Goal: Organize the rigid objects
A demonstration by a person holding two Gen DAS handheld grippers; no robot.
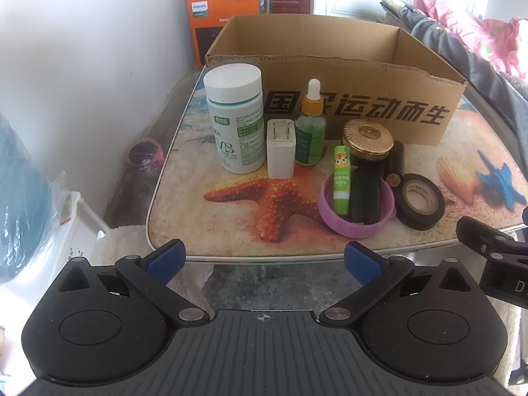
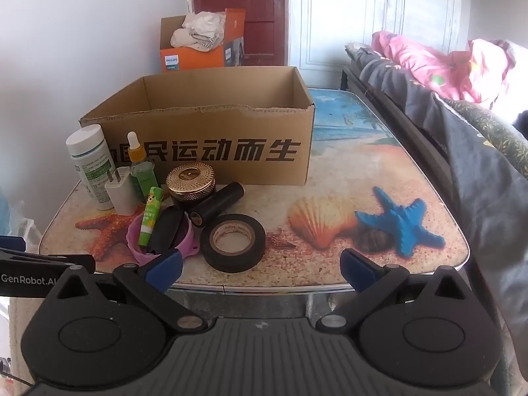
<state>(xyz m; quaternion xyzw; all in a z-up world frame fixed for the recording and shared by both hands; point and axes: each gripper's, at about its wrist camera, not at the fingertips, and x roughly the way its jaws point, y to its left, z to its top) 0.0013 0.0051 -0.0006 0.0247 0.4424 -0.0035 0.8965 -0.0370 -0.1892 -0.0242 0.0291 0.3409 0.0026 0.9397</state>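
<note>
Two containers sitting on the desk (image 2: 346, 198): one open cardboard box (image 1: 330, 76) at the back, its inside showing bare walls, floor hidden in both views; one purple cap (image 1: 358, 211) near the front edge, lying mouth-up, holding a green lip balm (image 1: 341, 180) and a black oblong item (image 1: 364, 198), both leaning out over its rim. One white pill bottle (image 1: 236, 118), one white charger plug (image 1: 281, 153) and one green dropper bottle (image 1: 311, 125) standing upright in a row just in front of the box. One gold-lidded jar (image 1: 368, 140), one black cylinder (image 1: 394, 165) lying on its side, one black tape roll (image 1: 420, 201) lying flat, just beside the cap.

Right wrist view showing the desk's bare right half with its printed shell and blue starfish, plus a bed (image 2: 462, 99) alongside; left wrist view cutting most of that off, showing instead a gap beside the desk with clutter against the wall. One orange box (image 2: 198, 49) of cloth behind, in both views.

Left tongs (image 1: 264, 260) and right tongs (image 2: 260, 269) both spreading wide, gripping nothing, hovering off the near desk edge.
</note>
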